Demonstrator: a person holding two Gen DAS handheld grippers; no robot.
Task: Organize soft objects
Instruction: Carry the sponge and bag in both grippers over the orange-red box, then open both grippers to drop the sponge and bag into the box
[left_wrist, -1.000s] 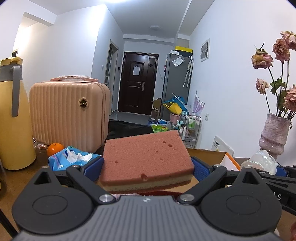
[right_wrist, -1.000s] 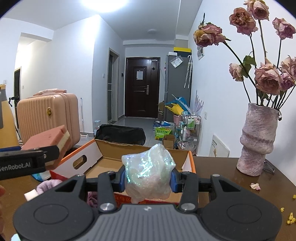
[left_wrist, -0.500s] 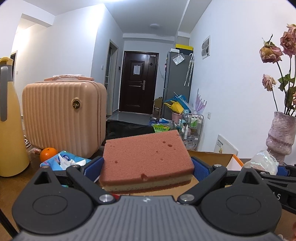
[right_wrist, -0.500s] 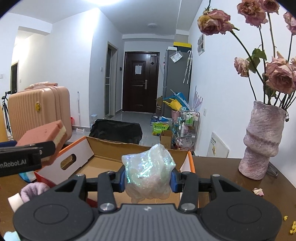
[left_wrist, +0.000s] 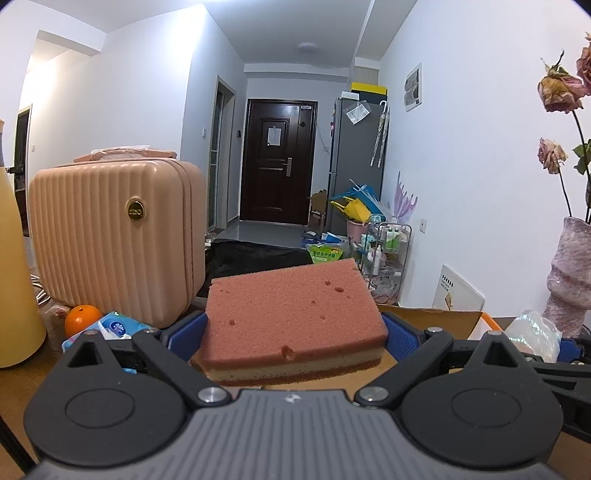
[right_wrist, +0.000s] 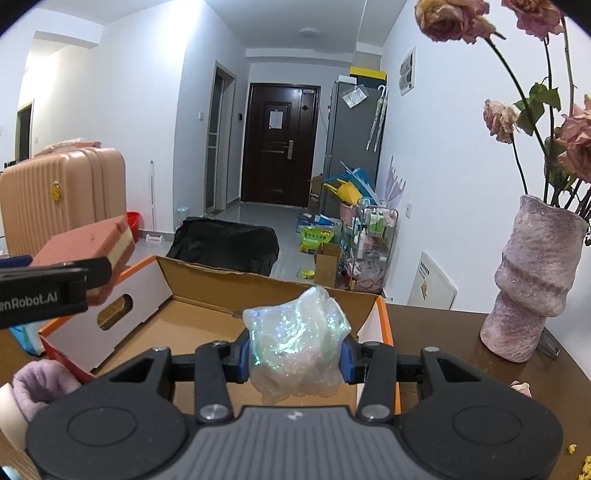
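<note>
Both grippers have slid sideways since the earlier pictures: in the left wrist view the yellow jug (left_wrist: 14, 258) has drifted almost out at the left edge and the suitcase (left_wrist: 114, 240) has shifted leftward, while in the right wrist view more of the open cardboard box (right_wrist: 207, 317) now lies ahead of the fingers.

That suitcase, ribbed and peach-coloured, stands upright beyond and to the left of the left gripper's fingers. The cardboard box, with orange edging and a white side wall pierced by a handle slot, sits straight ahead of and below the right gripper (right_wrist: 295, 356); its bare brown floor shows between and beyond the fingers. To the right of those fingers, well apart, a rough mauve vase (right_wrist: 532, 284) of dried roses stands on the dark table (right_wrist: 443, 332).

The left gripper (left_wrist: 293, 334) pinches a pink sponge (left_wrist: 291, 314) across its width, blue pads pressed to both sides, the sponge lying flat and level between them with its cream middle layer showing along the near edge. The right gripper pinches a crumpled iridescent plastic bag (right_wrist: 295, 350), pads squeezing both flanks, the bundle hanging over the near part of the box.

Left of the left fingers, low on the table, lie a blue tissue pack (left_wrist: 118, 326) and an orange (left_wrist: 82, 318). A lilac fuzzy cloth (right_wrist: 40, 380) lies down left of the right fingers.
</note>
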